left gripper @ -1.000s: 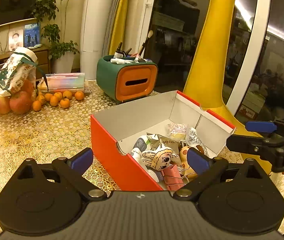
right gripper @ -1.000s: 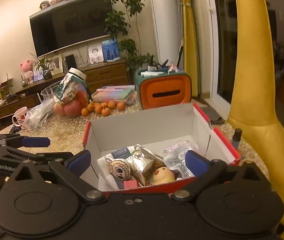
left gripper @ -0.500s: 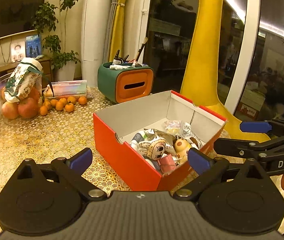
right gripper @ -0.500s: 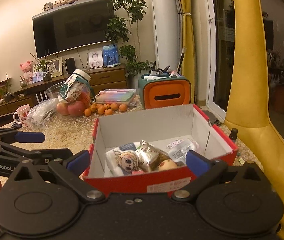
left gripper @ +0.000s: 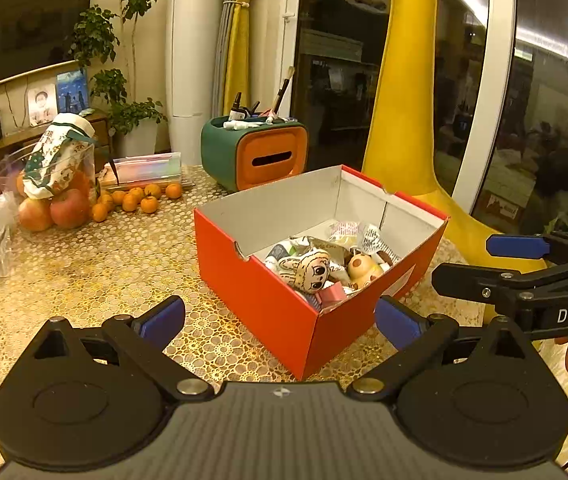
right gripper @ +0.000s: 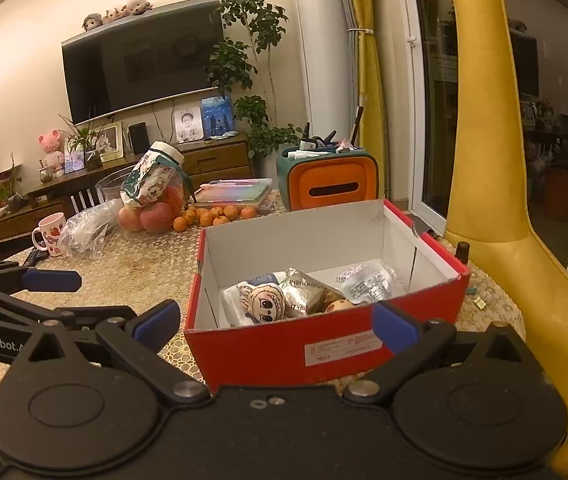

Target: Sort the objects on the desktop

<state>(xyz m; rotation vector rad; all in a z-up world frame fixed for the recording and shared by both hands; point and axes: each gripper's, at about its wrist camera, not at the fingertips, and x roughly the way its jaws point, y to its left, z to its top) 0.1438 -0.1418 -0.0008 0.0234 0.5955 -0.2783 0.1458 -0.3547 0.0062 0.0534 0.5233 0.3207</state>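
1. Gold patterned table (left gripper: 84, 264) holds a red box (left gripper: 268, 300), already full of small toys and packets.
2. Left gripper (left gripper: 280, 320) and right gripper (right gripper: 276, 322) are both wide apart, holding nothing, hanging near the box.
3. I think the tiny bottle (right gripper: 462, 249) beside the box goes next: reach slowly, pinch its middle.

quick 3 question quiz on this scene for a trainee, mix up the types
1. True or false: the left gripper holds an item.
2. Where does the bunny-face toy lie? A) on the table by the tangerines B) inside the red box C) on the green organizer
3. What colour is the front panel of the organizer behind the box?

Key: 1 false, both it and the right gripper are open and empty; 2 B; 3 orange.
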